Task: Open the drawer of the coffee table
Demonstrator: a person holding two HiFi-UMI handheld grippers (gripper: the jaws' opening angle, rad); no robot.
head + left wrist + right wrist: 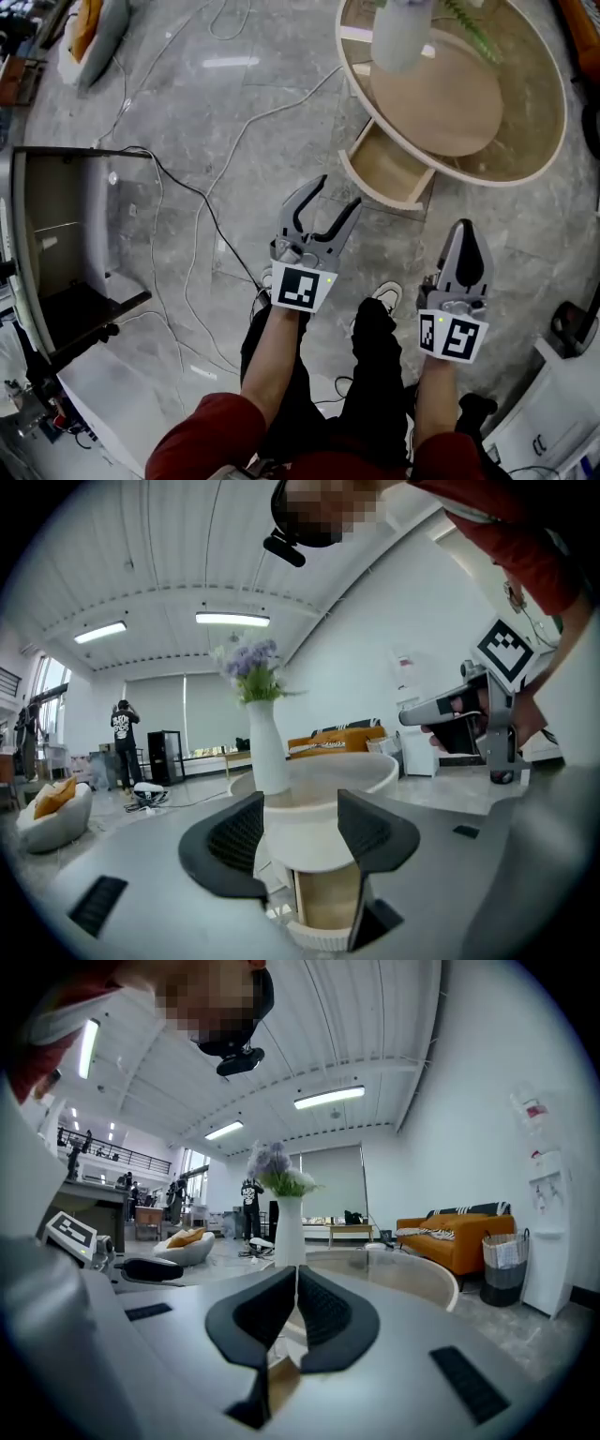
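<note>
The round coffee table point(548, 141) stands at the upper right of the head view, a white vase point(401, 33) with flowers on it. Its wooden drawer point(386, 169) is pulled out toward me and shows an empty inside. My left gripper point(339, 192) hangs in the air short of the drawer, jaws open with nothing between them. My right gripper point(465, 227) hovers further right, shut and empty. The left gripper view looks level at the table point(375, 772), vase point(265, 752) and drawer point(328, 907) past the open left gripper point(300, 841). The right gripper point(295, 1309) has its pads together.
A dark framed cart point(66, 253) stands at the left, and cables point(202, 202) trail across the marble floor. A cushion point(94, 28) lies at the far left. An orange sofa point(459, 1232) and a bin point(506, 1269) are behind the table. A person point(122, 738) stands far off.
</note>
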